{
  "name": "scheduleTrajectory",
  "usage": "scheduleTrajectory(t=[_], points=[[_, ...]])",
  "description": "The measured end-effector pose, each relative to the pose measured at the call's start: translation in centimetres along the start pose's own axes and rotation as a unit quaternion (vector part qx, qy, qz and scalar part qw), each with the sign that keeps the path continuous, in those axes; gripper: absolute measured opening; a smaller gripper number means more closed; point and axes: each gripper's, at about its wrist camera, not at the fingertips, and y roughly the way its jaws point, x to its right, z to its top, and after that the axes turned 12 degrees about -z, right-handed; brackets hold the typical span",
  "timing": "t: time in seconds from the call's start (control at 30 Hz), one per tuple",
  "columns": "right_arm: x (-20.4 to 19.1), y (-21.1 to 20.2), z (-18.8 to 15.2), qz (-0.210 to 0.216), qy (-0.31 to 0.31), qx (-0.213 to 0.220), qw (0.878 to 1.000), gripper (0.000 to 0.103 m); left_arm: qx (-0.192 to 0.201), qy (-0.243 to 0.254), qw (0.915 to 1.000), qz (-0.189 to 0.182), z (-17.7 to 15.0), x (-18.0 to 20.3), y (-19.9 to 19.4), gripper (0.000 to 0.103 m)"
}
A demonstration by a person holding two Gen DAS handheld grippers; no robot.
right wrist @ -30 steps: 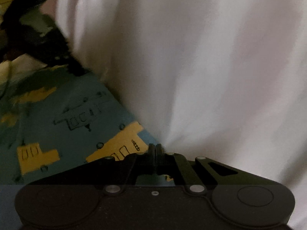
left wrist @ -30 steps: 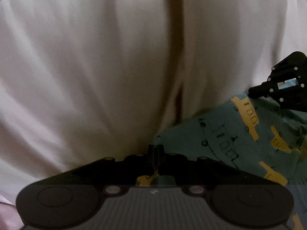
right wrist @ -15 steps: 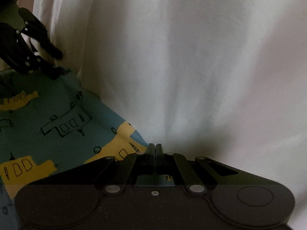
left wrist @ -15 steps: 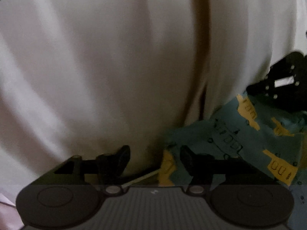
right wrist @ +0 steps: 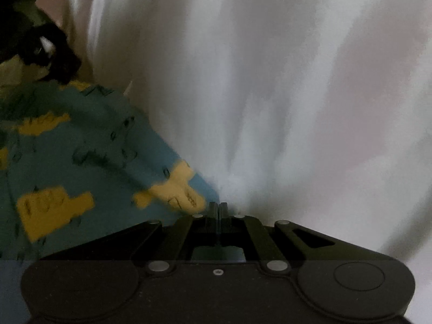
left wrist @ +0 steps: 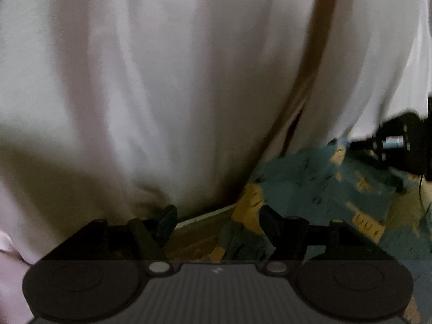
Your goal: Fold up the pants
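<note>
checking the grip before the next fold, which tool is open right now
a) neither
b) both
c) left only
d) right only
c: the left tool has its fingers spread wide with the teal patterned pants between them, while the right tool has its fingers pressed together on the edge of the pants.

Both wrist views close over pants (left wrist: 324,178)
</note>
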Motion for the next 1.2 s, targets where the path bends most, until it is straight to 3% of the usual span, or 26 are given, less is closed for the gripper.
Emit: scheduleTrajectory(t=[0.13, 0.3, 0.37, 0.43, 0.53, 0.63, 0.7, 0.77, 0.83, 0.87, 1.2], points=[[0.4, -0.7, -1.4, -0.001, 0.004, -0.022, 1.0, 0.0, 0.013, -0.016, 0.9998, -0.007, 1.1, -0.3, 0.2, 0.073], [0.6, -0.4, -1.3, 0.008, 0.016, -0.03, 0.999, 0.001, -0.034, -0.025, 0.9989, -0.019, 2.2, -0.5, 2.1, 0.071], [0.9, -0.3, -0.9, 0.019, 0.043, -0.022, 0.999, 0.032, -0.041, -0.045, 0.9972, -0.042, 2.6, -0.5, 3.0, 0.071], [1.4, -0.2, -0.3, 0.022, 0.071, -0.01, 0.997, 0.052, -0.043, -0.048, 0.9964, -0.056, 2.9, 0.0, 3.4, 0.072], [1.6, 0.6, 0.9, 0.029, 0.085, -0.004, 0.996, 0.057, -0.057, -0.024, 0.9967, -0.053, 3.6, 1.1, 4.5, 0.072], [1.8, 1.9, 1.3, 0.035, 0.092, -0.014, 0.995, 0.057, -0.06, -0.015, 0.9966, -0.054, 4.3, 1.4, 4.9, 0.063], [2.2, 2.4, 1.3, 0.047, 0.105, -0.024, 0.993, 0.054, -0.072, -0.023, 0.9953, -0.062, 4.6, 1.5, 5.7, 0.03], [2.4, 3.1, 1.1, 0.061, 0.112, -0.044, 0.991, 0.026, -0.087, -0.015, 0.9946, -0.054, 4.6, 1.9, 6.0, 0.012], [2.4, 3.0, 0.9, 0.058, 0.105, -0.048, 0.992, 0.01, -0.087, 0.004, 0.9953, -0.043, 4.2, 2.6, 5.8, 0.008], [2.4, 2.8, 0.8, 0.059, 0.102, -0.047, 0.992, 0.008, -0.082, 0.012, 0.9959, -0.038, 4.0, 3.0, 5.5, 0.005], [1.5, -4.3, 0.0, 0.016, 0.087, 0.023, 0.996, 0.005, -0.024, 0.078, 0.9966, 0.012, 3.5, 7.3, 1.1, 0.004]])
